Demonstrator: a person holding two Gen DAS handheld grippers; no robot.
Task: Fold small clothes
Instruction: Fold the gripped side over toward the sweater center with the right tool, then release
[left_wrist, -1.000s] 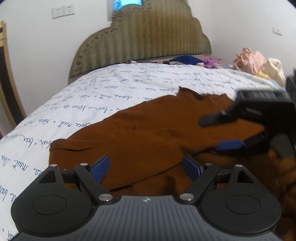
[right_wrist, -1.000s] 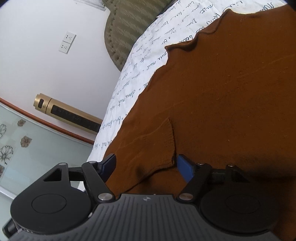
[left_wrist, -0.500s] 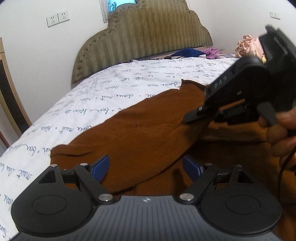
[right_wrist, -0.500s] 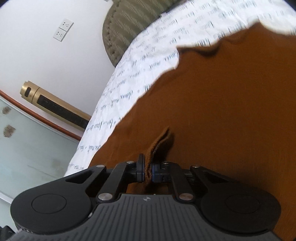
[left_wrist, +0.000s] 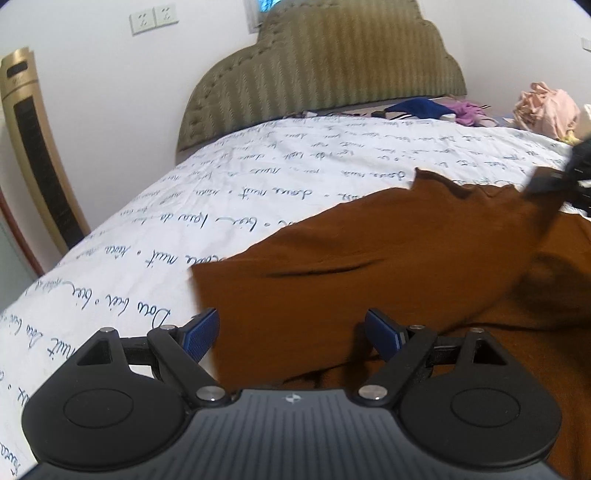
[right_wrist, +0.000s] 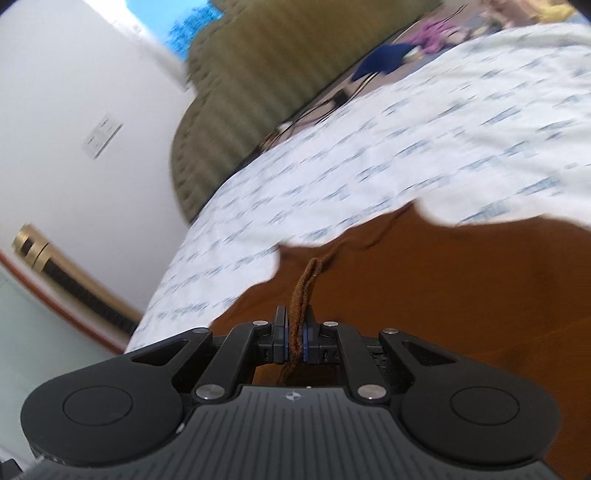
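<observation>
Right gripper (right_wrist: 294, 334) pinching sweater (right_wrist: 443, 295) edge; left gripper (left_wrist: 291, 332) spread, idle. Thin pinch could slip, fold collapsing on bed (left_wrist: 258, 177).

Probably a home bedroom: bed (left_wrist: 280, 177) with padded headboard (left_wrist: 321, 70) (clothes (left_wrist: 546, 107) piled behind).

Both cameras sit low and close over the brown garment (left_wrist: 388, 266) — facing the headboard (left_wrist: 325, 70). The right view tilts; both share the bedsheet (right_wrist: 406, 147).

White script-printed bedsheet (left_wrist: 258, 192), olive padded headboard (left_wrist: 321, 70), gold tower fan (left_wrist: 33, 155), wall sockets (left_wrist: 153, 18)
</observation>
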